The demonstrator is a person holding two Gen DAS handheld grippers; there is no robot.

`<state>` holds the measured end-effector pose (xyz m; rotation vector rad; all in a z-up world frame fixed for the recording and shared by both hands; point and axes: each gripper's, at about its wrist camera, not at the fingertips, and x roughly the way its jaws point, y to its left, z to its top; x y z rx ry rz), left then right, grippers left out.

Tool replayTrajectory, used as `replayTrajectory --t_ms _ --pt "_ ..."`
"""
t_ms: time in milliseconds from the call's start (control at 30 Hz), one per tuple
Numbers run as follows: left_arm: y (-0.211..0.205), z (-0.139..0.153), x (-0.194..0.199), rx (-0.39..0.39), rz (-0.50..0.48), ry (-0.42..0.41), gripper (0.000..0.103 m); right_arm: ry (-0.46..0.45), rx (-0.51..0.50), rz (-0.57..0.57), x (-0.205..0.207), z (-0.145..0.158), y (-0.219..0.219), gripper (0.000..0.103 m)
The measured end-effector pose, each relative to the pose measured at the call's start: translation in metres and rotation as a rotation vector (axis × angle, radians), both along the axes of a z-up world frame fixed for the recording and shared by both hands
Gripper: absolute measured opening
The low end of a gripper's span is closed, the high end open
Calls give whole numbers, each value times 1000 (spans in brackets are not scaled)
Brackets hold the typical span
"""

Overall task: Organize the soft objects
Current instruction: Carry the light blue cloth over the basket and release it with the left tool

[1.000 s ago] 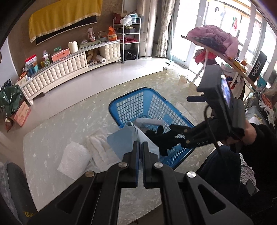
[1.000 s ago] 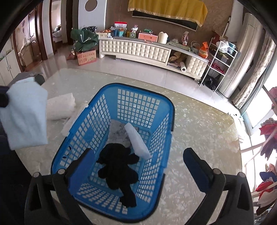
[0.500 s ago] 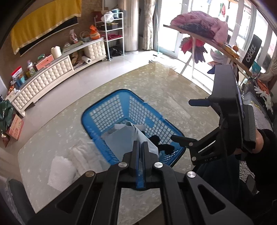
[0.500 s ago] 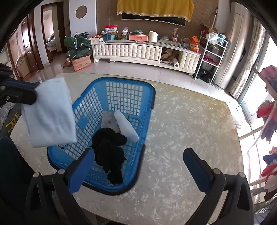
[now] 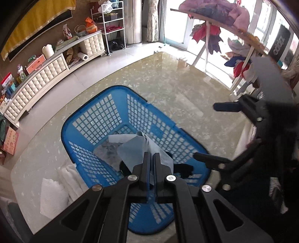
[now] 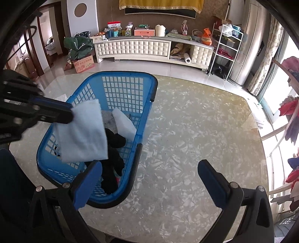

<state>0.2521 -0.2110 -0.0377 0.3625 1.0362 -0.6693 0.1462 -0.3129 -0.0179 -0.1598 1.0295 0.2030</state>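
My left gripper (image 5: pixel 151 156) is shut on a light blue cloth (image 5: pixel 138 149) and holds it hanging above the blue plastic basket (image 5: pixel 89 119). The right wrist view shows the same cloth (image 6: pixel 82 134) hanging over the basket (image 6: pixel 147 89) from the left gripper (image 6: pixel 70 114). Inside the basket lie a black garment (image 6: pixel 112 149), a white foam piece (image 6: pixel 124 122) and a grey cloth (image 6: pixel 108 119). My right gripper (image 6: pixel 149 177) is open and empty, over the table just right of the basket; it also shows in the left wrist view (image 5: pixel 209 132).
White folded cloths (image 5: pixel 56 188) lie on the marble table (image 6: pixel 186 130) left of the basket. A clothes rack with garments (image 5: pixel 214 16) stands past the table's right edge. A white cabinet (image 6: pixel 149 50) lines the far wall.
My left gripper has carried the blue cloth from beside the basket to above it. My right gripper has drawn away to the right of the basket, still open.
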Motion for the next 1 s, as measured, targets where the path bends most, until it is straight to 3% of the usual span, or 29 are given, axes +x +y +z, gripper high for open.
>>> replayTrajectory --t_ms 433,900,1000 --pt "18 -44 36 86 35 44 2 38 55 -19 14 -11 1 103" --pt "22 -52 43 121 52 47 3 75 81 -29 13 -15 -3 103" --pt "22 -52 44 127 54 39 13 79 81 -28 15 -15 -3 103"
